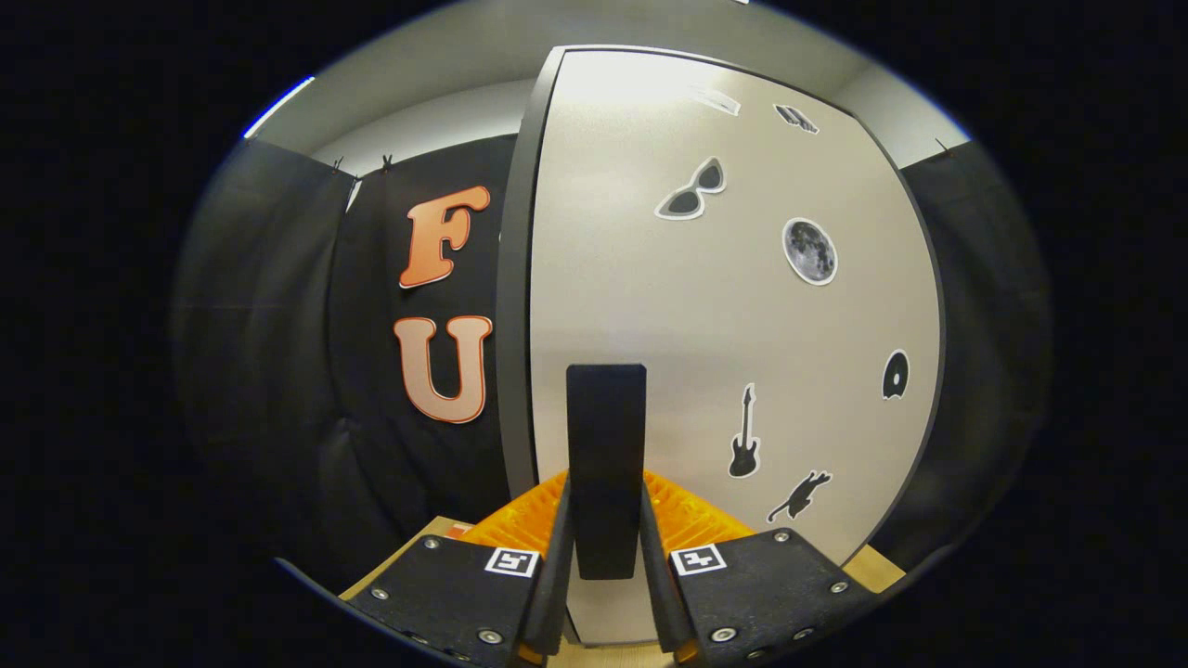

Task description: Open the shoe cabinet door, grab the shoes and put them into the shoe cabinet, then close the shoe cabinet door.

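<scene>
The shoe cabinet door point(733, 306) is a pale panel with a dark rim and several small stickers on it, standing right ahead of me. A flat black handle point(606, 445) sticks out from the door near its left edge. My gripper point(605, 520) is shut on this handle, one finger pressing each side of it. The door's dark left edge point(515, 306) faces me and looks slightly swung out, though I cannot tell by how much.
Black cloth point(278, 325) hangs as the booth wall left of the cabinet and again right of it. A wooden surface point(408, 557) shows low down beside the fingers. A white ceiling lies above.
</scene>
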Motion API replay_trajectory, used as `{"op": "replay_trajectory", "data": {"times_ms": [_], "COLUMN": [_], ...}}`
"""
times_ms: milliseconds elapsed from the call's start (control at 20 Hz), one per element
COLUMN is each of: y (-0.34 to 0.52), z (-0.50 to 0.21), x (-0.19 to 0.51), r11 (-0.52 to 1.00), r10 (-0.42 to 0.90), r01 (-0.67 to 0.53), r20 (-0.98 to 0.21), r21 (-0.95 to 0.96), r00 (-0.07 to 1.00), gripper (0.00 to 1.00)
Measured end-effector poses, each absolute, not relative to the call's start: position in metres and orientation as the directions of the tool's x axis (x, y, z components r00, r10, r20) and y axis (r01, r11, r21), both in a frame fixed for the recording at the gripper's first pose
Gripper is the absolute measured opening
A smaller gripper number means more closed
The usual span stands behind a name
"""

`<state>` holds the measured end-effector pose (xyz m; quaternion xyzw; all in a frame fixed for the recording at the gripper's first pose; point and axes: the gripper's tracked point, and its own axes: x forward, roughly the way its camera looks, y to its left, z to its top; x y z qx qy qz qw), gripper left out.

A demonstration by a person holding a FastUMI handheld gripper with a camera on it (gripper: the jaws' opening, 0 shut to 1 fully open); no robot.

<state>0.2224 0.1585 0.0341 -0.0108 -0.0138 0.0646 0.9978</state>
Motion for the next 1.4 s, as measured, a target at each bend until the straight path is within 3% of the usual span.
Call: {"op": "replay_trajectory", "data": {"times_ms": [550,1400], "y": [0.148,0.084], "z": [0.034,0.030], "x": [0.196,0.115], "r11": [0.991,0.996], "r10": [0.132,0.085], "r01": [-0.132,-0.085], "r20": [0.006,-0.012], "r21": [0.004,-0.002], "r00": [0.991,0.996], "gripper": [0.29,0.28]}}
